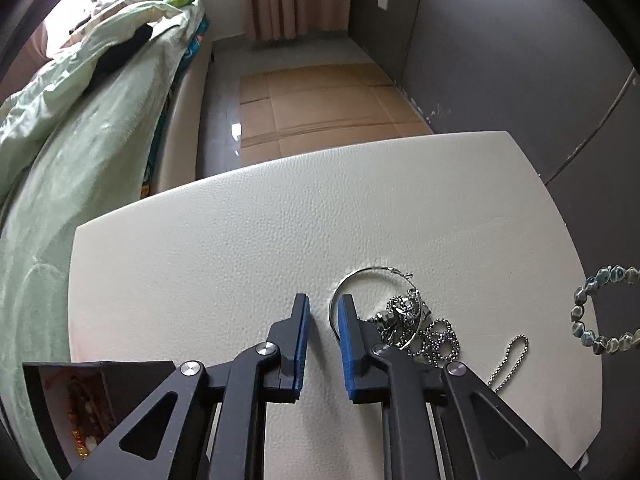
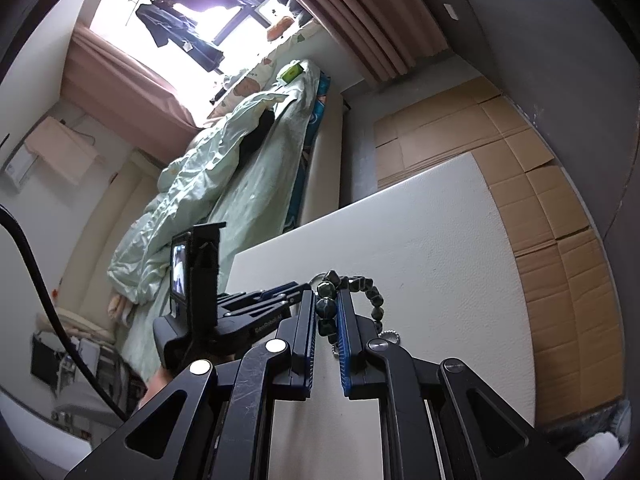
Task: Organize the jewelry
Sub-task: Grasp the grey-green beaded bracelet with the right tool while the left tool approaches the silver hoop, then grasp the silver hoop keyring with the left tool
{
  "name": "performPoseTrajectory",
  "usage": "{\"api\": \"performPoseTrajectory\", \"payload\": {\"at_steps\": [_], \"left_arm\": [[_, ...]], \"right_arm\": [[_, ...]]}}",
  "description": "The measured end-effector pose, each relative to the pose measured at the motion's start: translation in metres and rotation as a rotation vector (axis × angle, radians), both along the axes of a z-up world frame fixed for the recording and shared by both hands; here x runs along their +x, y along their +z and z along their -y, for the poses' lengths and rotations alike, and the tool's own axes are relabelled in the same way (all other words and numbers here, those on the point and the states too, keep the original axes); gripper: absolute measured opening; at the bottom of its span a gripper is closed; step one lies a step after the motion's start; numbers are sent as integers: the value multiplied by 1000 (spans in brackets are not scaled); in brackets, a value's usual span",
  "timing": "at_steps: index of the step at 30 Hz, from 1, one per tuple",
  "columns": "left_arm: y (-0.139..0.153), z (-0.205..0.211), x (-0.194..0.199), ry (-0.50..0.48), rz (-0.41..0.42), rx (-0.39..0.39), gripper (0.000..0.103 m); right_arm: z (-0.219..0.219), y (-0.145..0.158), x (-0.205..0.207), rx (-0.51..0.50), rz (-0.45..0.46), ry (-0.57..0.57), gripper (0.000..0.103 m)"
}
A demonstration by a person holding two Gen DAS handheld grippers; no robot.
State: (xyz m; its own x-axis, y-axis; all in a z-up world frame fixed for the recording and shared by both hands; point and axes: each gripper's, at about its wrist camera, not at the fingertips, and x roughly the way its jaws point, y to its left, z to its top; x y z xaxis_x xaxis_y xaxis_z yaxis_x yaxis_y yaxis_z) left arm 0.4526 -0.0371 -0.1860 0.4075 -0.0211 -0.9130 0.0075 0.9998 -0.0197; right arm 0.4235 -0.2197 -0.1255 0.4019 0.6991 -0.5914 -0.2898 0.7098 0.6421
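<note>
Pinching the beaded bracelet (image 2: pixel 327 307), right gripper (image 2: pixel 326 300); left gripper (image 1: pixel 324 307) closed, empty.

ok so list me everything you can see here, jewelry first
hoop: 1, silver, on the table at the left gripper's tips
chain heap: tangled, count unclear, silver, over the hoop's right side
loose chain: 1, silver, right of the heap
beaded bracelet: 1, blue-grey, table's right edge
box: 1, dark, open, table's near-left corner
table: 1, white, textured
quilt: 1, pale green, on the bed to the left
cardboard: flattened, brown, floor beyond the table
curtain: 1, pink, far wall
left gripper: black, blue pads, shut
right gripper: same colours, shut on the beaded bracelet
</note>
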Motion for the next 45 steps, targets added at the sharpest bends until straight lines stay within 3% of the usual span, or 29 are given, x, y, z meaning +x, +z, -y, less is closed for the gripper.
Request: {"api": "performPoseTrajectory", "payload": {"at_steps": [2, 6, 11, 17, 21, 22, 24, 25, 26, 40, 45], "left_arm": [[0, -3, -1, 4, -1, -24, 0], [4, -8, -4, 10, -7, -72, 0], [28, -7, -14, 1, 47, -102, 0], [54, 0, -21, -28, 98, -81, 0], [49, 7, -12, -64, 67, -96, 1], [47, 9, -10, -69, 50, -84, 5], [42, 11, -5, -70, 22, -73, 33], [41, 12, -5, -69, 25, -77, 61], [40, 13, -5, -67, 39, -74, 73], [-3, 24, 7, -29, -73, -40, 73], [-2, 24, 4, -13, -62, -27, 69]], "right_arm": [[-1, -1, 0, -2, -2, 2, 11], [-7, -4, 3, -6, -13, 4, 11], [-12, -3, 3, 13, -15, 14, 11], [-17, -3, 3, 33, -11, 28, 11], [-16, -3, 2, 44, -11, 22, 11], [-14, -3, 2, 48, -10, 19, 11], [-10, -3, 2, 51, -8, 11, 11], [-9, -3, 2, 50, -7, 7, 11], [-7, -3, 2, 49, -7, 2, 11], [-1, 1, 2, 41, -6, -12, 11], [-1, 2, 2, 39, -7, -12, 11]]}}
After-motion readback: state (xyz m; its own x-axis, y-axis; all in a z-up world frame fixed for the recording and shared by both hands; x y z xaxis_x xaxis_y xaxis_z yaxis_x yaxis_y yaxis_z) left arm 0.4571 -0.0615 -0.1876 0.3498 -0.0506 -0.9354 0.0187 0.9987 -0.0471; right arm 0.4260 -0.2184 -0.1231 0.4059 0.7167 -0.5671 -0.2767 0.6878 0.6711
